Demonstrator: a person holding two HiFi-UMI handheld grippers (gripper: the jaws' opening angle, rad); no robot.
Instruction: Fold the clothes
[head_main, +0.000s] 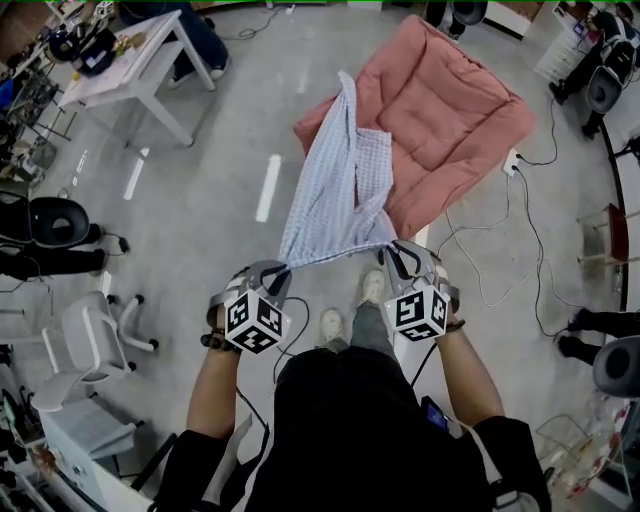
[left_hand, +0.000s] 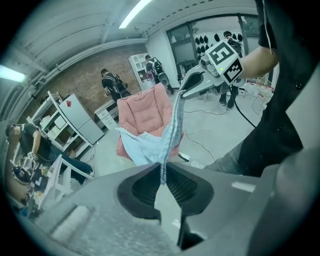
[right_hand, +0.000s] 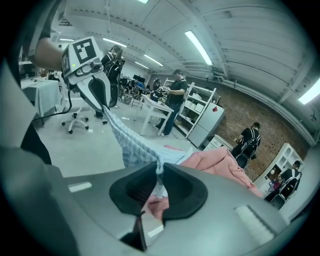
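A pale blue checked shirt (head_main: 335, 195) hangs stretched between my two grippers, its far end trailing onto a pink quilt (head_main: 440, 110) on the floor. My left gripper (head_main: 277, 272) is shut on one corner of the shirt's near hem, and my right gripper (head_main: 392, 250) is shut on the other corner. In the left gripper view the shirt (left_hand: 150, 145) runs from my left gripper (left_hand: 162, 172) up to the other gripper's tips. In the right gripper view the shirt (right_hand: 132, 145) is pinched in my right gripper (right_hand: 159, 172), with the pink quilt (right_hand: 220, 167) behind.
A white table (head_main: 135, 70) stands at the far left and office chairs (head_main: 90, 335) at the near left. Cables (head_main: 500, 250) and a power strip (head_main: 512, 162) lie on the floor right of the quilt. Several people stand by shelves (right_hand: 197, 117) in the background.
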